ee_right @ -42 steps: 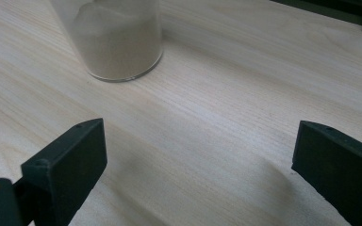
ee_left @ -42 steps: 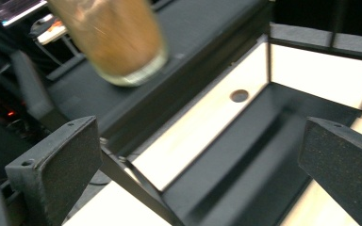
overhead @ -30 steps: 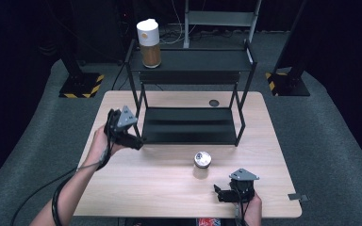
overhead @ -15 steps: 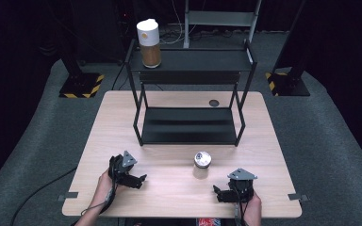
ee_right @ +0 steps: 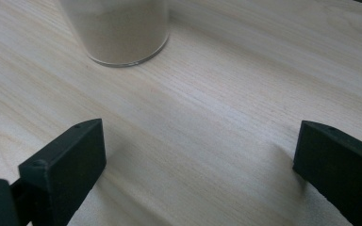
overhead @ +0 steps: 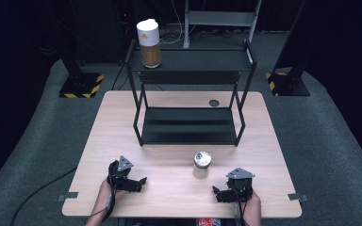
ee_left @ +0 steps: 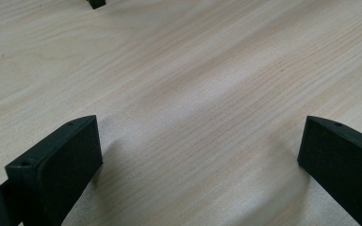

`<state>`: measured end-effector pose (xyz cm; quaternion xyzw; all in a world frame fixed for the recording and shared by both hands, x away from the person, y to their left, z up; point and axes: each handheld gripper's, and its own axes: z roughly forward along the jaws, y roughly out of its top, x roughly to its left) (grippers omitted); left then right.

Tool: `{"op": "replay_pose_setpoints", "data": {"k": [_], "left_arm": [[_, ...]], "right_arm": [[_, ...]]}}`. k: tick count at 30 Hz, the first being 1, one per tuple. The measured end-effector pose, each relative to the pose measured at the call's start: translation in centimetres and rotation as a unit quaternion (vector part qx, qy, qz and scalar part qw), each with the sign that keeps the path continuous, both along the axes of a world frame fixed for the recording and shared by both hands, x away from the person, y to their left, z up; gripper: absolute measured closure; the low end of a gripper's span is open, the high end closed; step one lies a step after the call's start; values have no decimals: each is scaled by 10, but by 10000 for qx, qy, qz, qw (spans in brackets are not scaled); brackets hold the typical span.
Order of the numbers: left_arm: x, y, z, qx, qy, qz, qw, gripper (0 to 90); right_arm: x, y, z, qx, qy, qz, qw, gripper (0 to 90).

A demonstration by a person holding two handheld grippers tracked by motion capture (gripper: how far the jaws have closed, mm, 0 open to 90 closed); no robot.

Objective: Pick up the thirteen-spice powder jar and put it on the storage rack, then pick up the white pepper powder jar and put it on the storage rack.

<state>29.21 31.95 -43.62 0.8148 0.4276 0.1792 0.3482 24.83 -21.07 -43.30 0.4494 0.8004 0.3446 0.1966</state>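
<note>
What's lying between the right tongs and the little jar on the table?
Nothing: only bare wooden table separates the open right tongs from the jar, as the right gripper view shows; the high view agrees.

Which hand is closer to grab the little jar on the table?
The right tongs: the jar stands just ahead of their open jaws. The left tongs rest farther off, also open.

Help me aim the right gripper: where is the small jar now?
In the high view the small jar stands on the table, right of centre, between the black rack and the right gripper.
</note>
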Motion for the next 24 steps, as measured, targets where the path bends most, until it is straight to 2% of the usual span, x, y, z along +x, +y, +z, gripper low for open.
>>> {"op": "replay_pose_setpoints", "data": {"k": [13, 24], "left_arm": [[0, 0, 0, 5, 2, -25, 10000, 0], [0, 0, 0, -9, -6, -17, 10000, 0]], "right_arm": [[-2, 4, 0, -72, -9, -85, 9999, 0], [-5, 12, 2, -81, 38, -329, 9994, 1]]}}
